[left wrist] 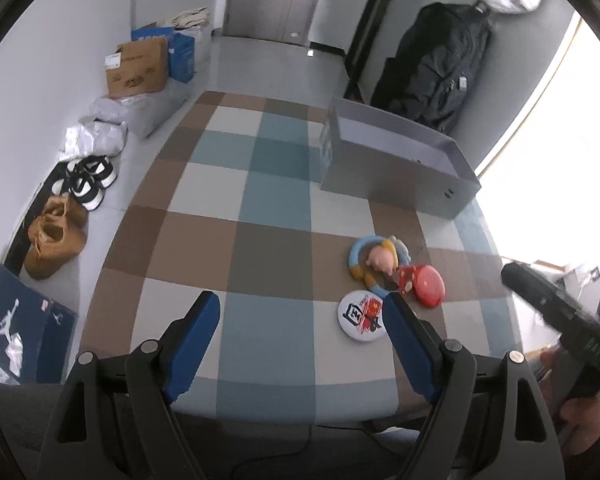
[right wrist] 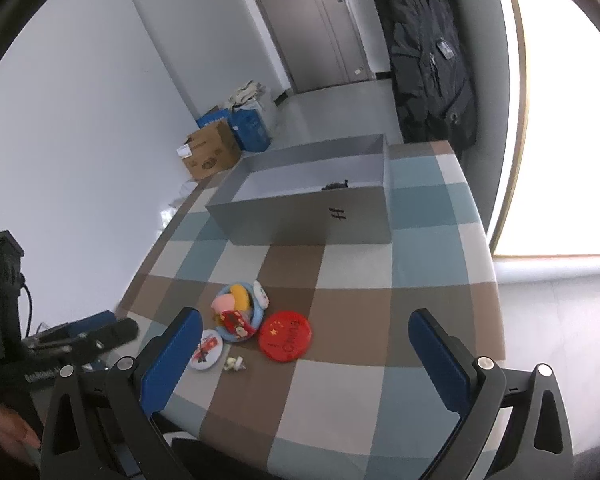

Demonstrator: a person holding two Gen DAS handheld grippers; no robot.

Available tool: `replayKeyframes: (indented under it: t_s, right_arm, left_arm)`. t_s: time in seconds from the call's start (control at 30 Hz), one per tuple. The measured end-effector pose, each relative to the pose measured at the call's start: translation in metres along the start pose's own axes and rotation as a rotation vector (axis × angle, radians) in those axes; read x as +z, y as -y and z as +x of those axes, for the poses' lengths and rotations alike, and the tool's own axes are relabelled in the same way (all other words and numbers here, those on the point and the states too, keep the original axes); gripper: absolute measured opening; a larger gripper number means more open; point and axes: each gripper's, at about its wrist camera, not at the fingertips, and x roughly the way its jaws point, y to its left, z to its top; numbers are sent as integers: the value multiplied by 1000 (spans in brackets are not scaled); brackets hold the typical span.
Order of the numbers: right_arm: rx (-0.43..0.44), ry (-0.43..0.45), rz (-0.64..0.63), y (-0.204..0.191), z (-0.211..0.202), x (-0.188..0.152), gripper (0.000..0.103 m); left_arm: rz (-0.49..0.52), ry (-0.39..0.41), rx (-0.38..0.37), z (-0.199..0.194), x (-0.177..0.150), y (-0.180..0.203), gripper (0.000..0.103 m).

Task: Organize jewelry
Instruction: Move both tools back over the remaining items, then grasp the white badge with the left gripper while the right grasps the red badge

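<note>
The left gripper is hovering over the near edge of the checkered tablecloth, its blue fingers spread wide and holding nothing. The right gripper is hanging over the same near edge farther right, jaws likewise parted and empty.

Just beyond the fingertips a small cluster of trinkets is lying on the cloth. A white round badge is sitting nearest, with a tiny pale charm just to its right. A red round badge with yellow stars is resting beside them, touching or nearly touching a blue ring that is carrying a pink plush figure, a yellow piece and a red tag.

Farther back, an open grey box marked with an H is standing on the cloth, well apart from the cluster; something small and dark is showing inside against its near wall.

Beyond the table, a cardboard box is sitting on the floor by the wall, and a black backpack is hanging near the door.
</note>
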Motion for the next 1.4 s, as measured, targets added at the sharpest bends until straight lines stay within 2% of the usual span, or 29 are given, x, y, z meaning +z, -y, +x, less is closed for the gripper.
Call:
replayKeyframes:
  t_s: [0.13,0.23,0.6,0.83,0.93,1.0,1.07,1.2,1.4]
  right_arm:
    - [6,-9,17,0,1,-1,103]
    - [4,-13,14,0,2,-2,103]
    - [7,-12,37,9,3,-3,103]
    - [6,-27,28,7,9,-3,103]
    - [6,-36,32,7,13,-3,103]
    - [5,-39,35,7,14,-3,103]
    - [3,-43,36,8,15,-4,103]
    - [1,-50,44,9,18,-4,103]
    - [-17,-70,41,10,21,-7,103]
  left_arm:
    - [70,-50,-9,13,-9,14,80]
    - [81,-80,1,22,-13,17,80]
    - [165,-117,11,40,-18,27,78]
    - [271,-105,69,41,-23,39,72]
    - [284,-103,54,39,-23,42,59]
    - [293,-103,44,38,-21,42,46]
    - [303,-103,37,38,-20,43,37]
    - [290,-108,15,39,-17,41,37]
    - [177,-120,-66,37,-7,26,37]
